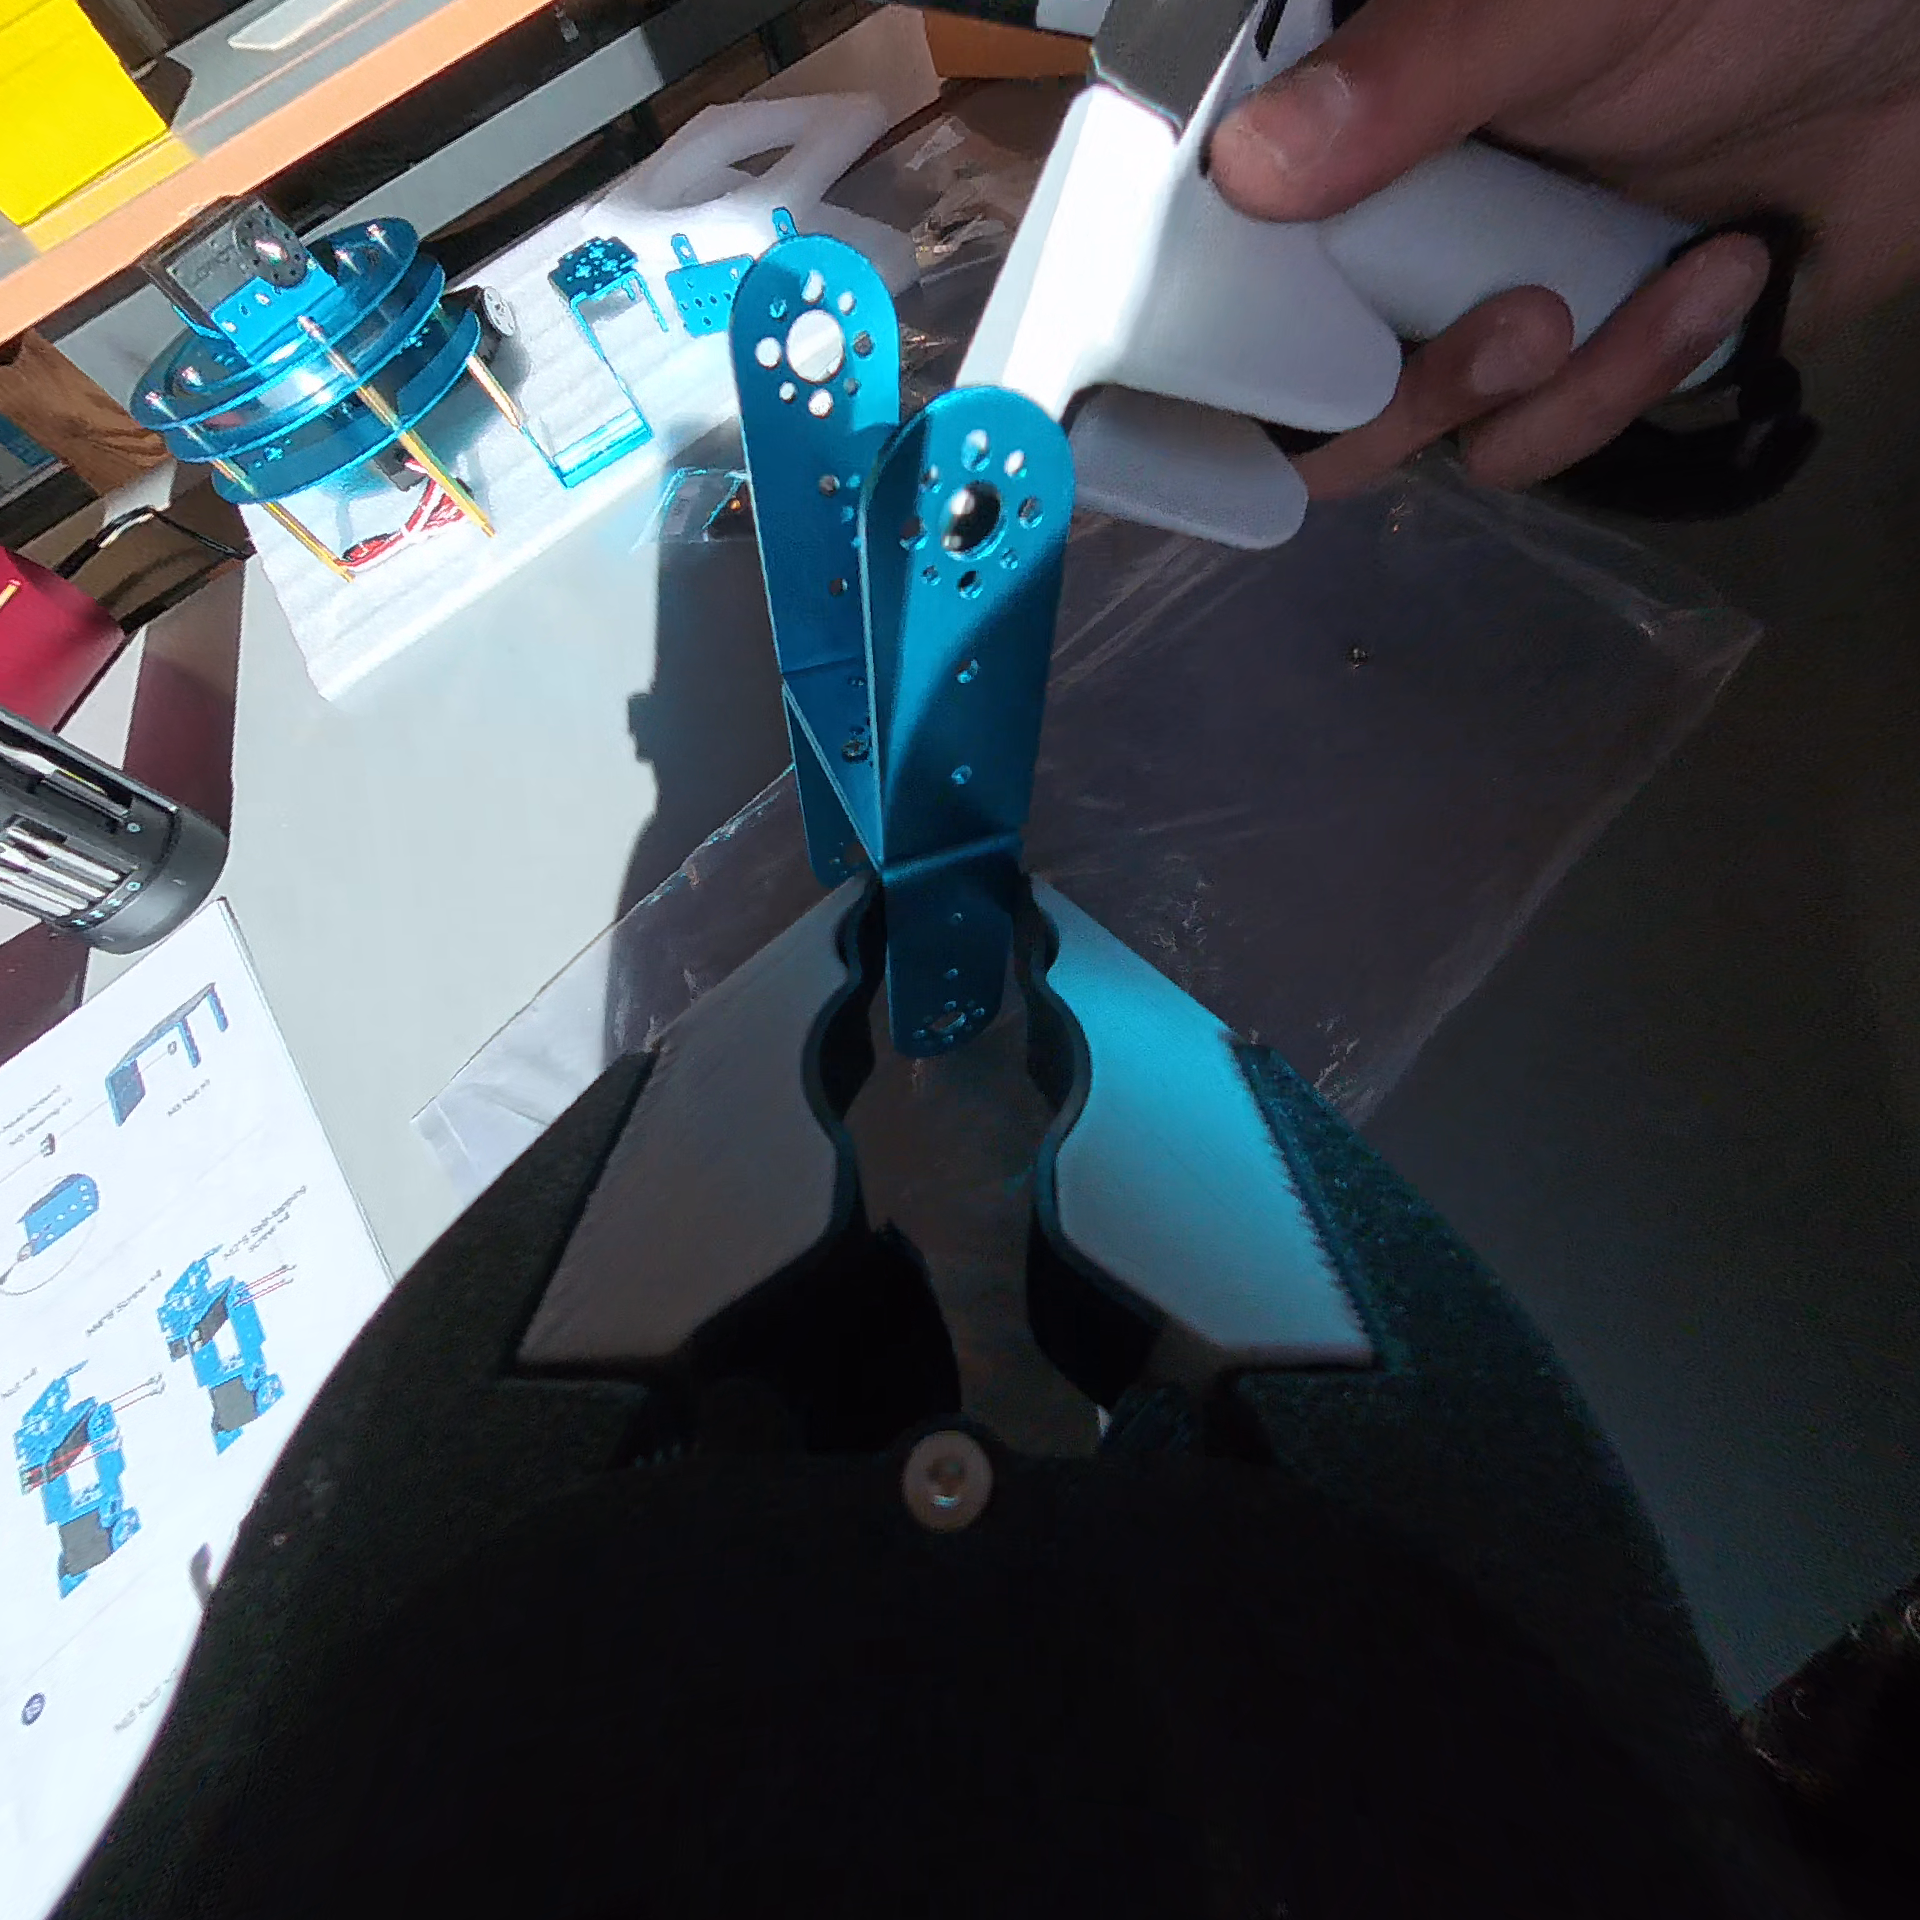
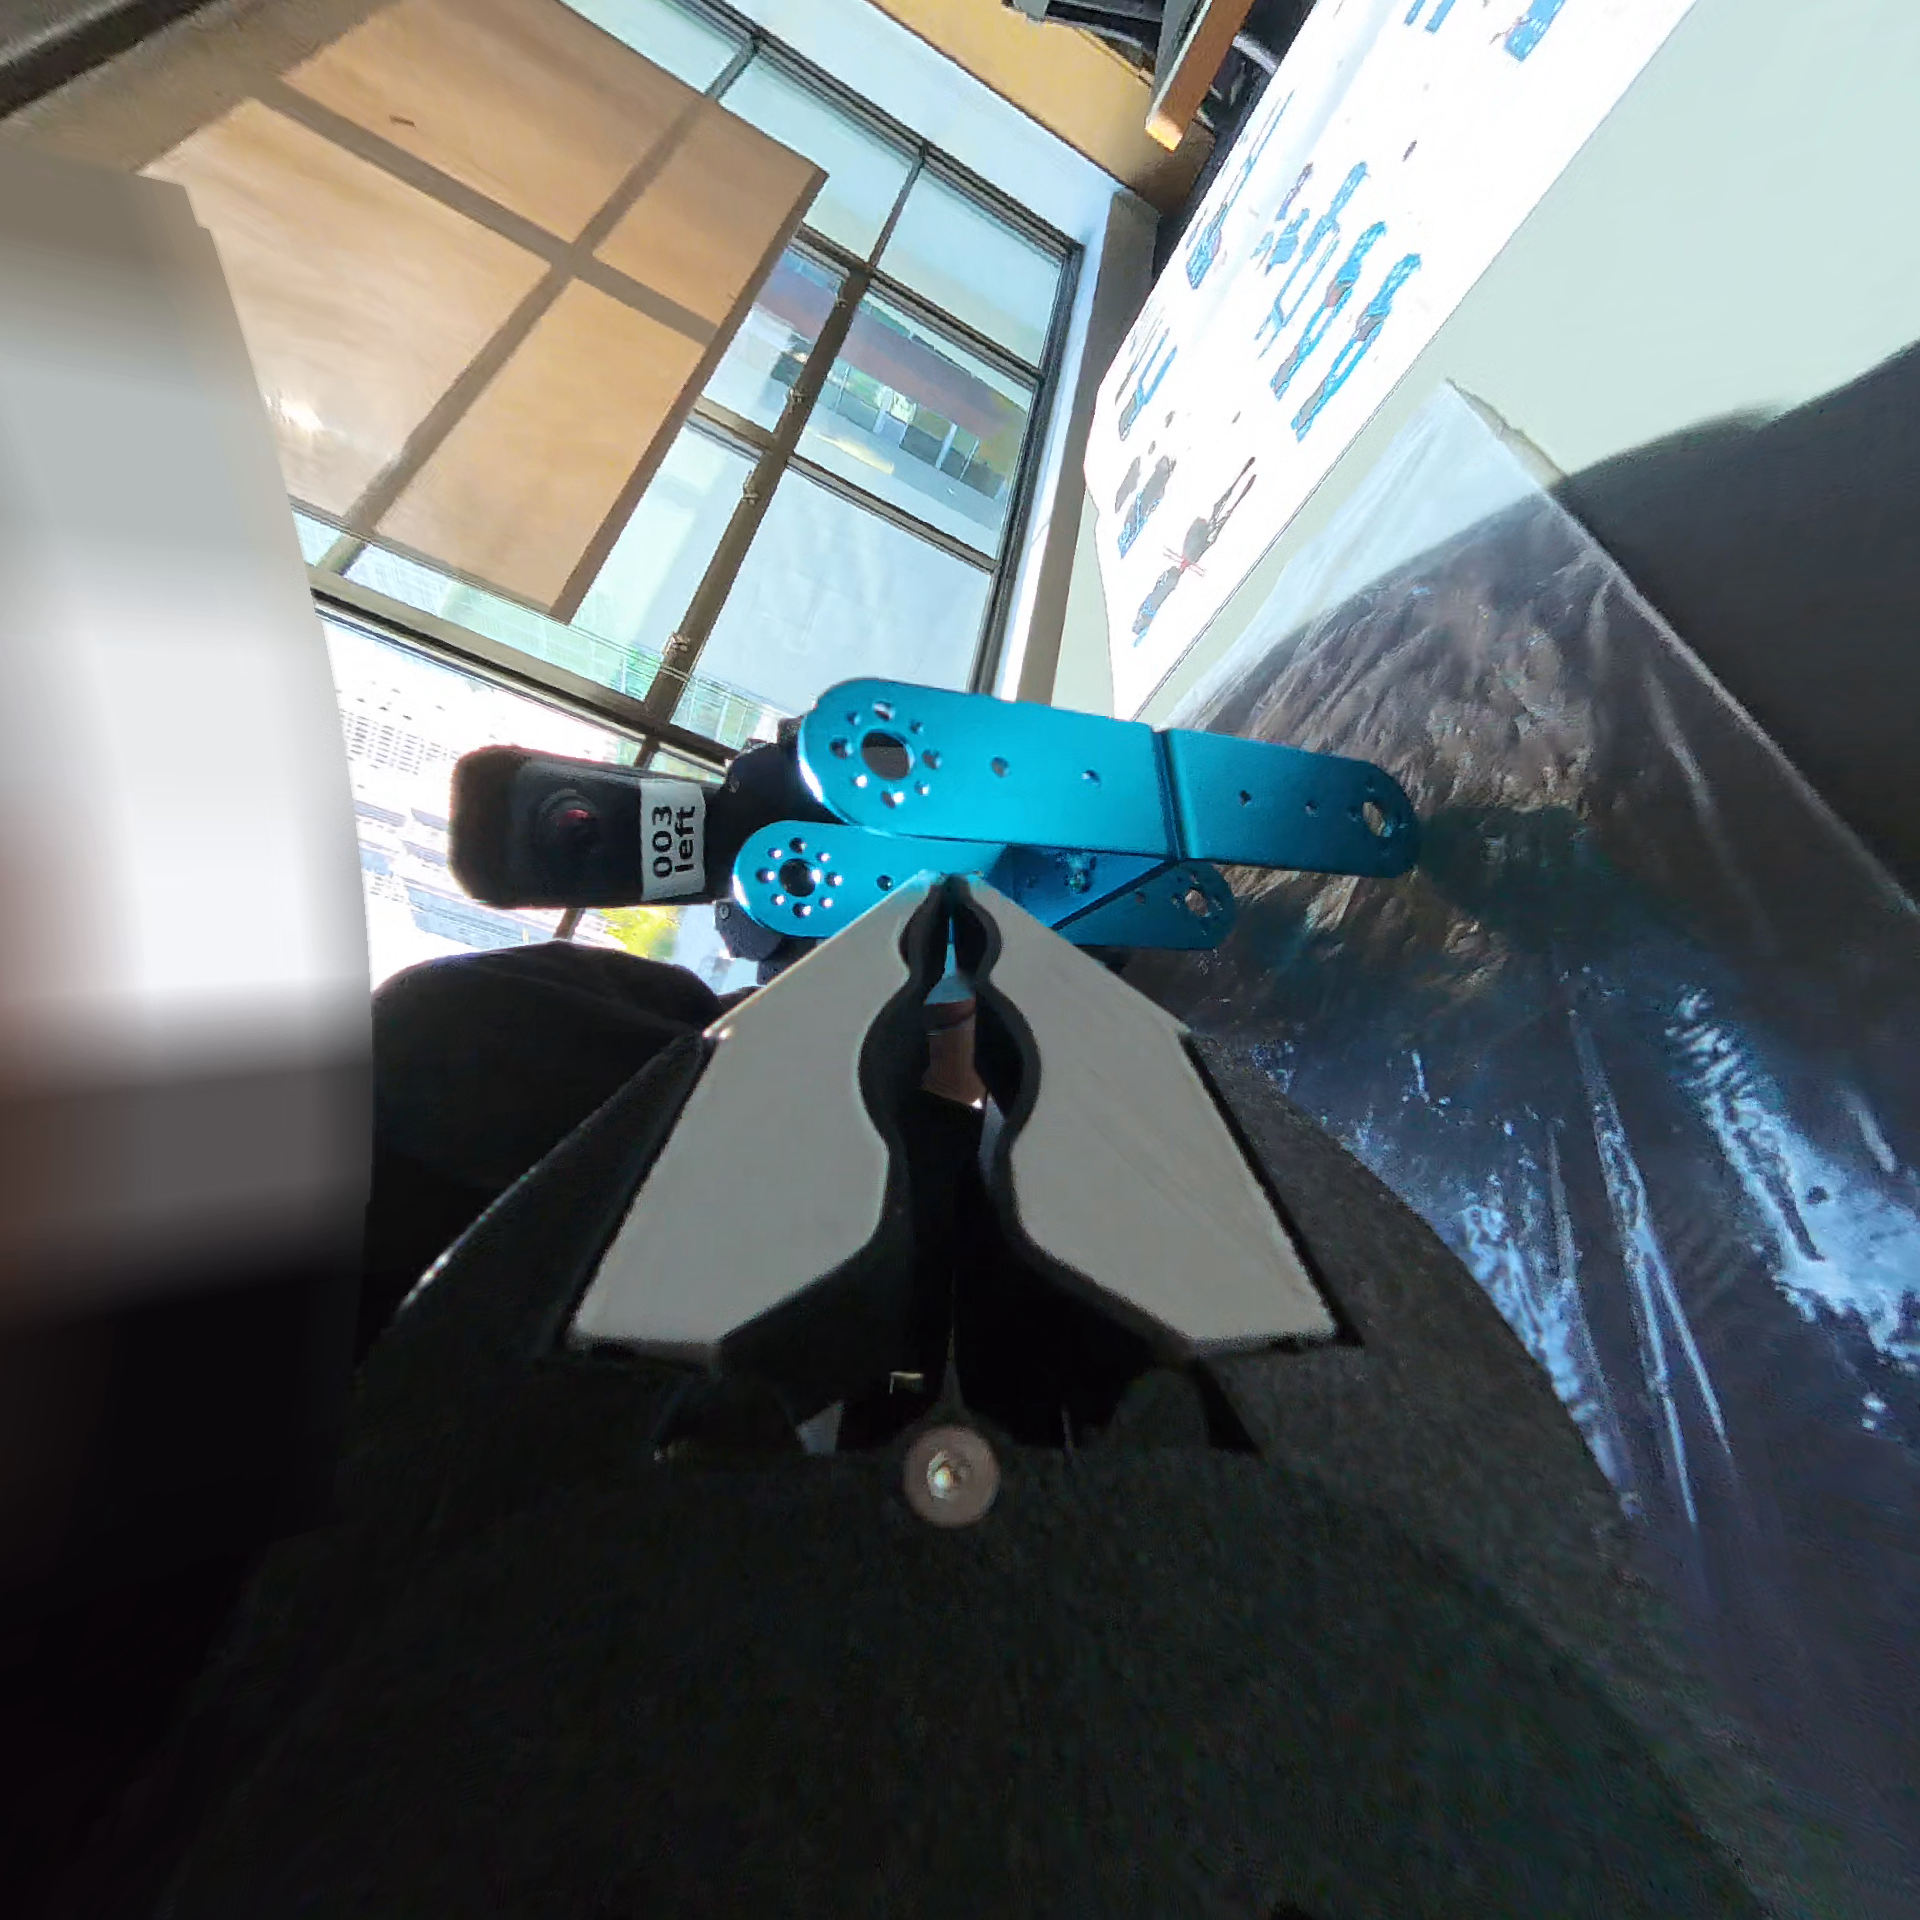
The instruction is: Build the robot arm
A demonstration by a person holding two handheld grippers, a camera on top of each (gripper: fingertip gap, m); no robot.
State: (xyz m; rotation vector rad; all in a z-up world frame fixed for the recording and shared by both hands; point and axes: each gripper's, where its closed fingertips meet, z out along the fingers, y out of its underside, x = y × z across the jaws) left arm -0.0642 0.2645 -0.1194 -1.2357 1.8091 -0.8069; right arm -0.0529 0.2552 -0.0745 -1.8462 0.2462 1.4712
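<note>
A blue metal bracket assembly (image 1: 935, 623), two perforated U-brackets joined back to back, stands up from my left gripper (image 1: 954, 904), which is shut on its lower tab. My right gripper (image 1: 1184, 468), white and held by a hand (image 1: 1558, 156), has its tips beside the round end of the near bracket arm. In the right wrist view my right gripper (image 2: 945, 888) is shut, tips against the edge of the bracket assembly (image 2: 1091, 790). A small brass-coloured part (image 2: 951, 1039) shows between its jaws. The left gripper's camera (image 2: 566, 821) sits behind the brackets.
On the white table (image 1: 436, 779) stand a blue round base assembly (image 1: 312, 353) with brass posts, loose blue brackets (image 1: 603, 343), white foam (image 1: 769, 145), a printed instruction sheet (image 1: 156, 1247) and a black tool (image 1: 83, 842). A clear plastic bag (image 1: 1351, 748) lies under the grippers. Across from one pair of fingers to the other is roughly 5 cm.
</note>
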